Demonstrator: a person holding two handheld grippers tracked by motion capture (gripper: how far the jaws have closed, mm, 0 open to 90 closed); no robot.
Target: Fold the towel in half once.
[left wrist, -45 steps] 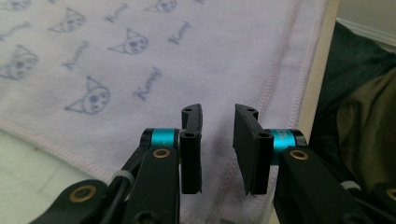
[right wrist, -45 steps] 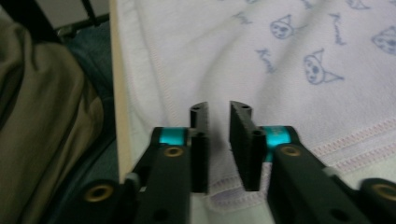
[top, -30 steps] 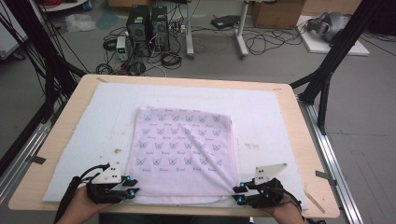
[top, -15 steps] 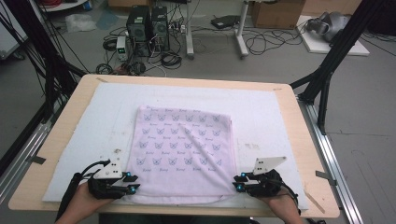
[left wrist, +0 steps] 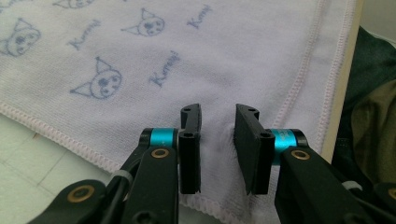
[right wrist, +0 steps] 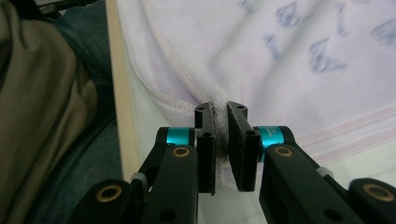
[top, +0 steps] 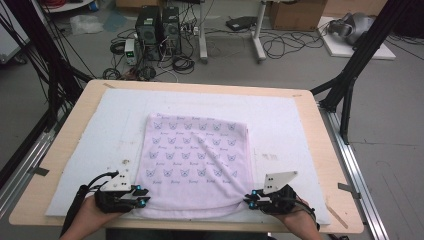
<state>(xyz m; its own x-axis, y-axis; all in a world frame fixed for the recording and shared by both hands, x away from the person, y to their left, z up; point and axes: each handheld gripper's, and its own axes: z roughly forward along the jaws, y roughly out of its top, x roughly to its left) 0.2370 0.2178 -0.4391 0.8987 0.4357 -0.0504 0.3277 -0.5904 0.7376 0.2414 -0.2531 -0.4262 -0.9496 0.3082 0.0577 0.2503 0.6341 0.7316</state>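
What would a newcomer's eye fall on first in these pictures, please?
The pale lilac towel with printed cat faces, lying flat on the white mat mid-table. At its near corners sit the left gripper and the right gripper, whose jaws have just been closing, pinching the towel's hem.

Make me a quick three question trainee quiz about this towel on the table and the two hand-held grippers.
1. True or false: the towel lies on a white mat.
2. Which hand-held gripper pinches the towel's hem with almost no gap: A, the left hand-held gripper, or B, the right hand-held gripper?
3. What is printed on the towel?

Key
1. True.
2. B. Its jaws have just been closing, with a fold of hem squeezed between them; the left jaws stand wider, cloth bunched between them.
3. Rows of small cat-like faces with script words.
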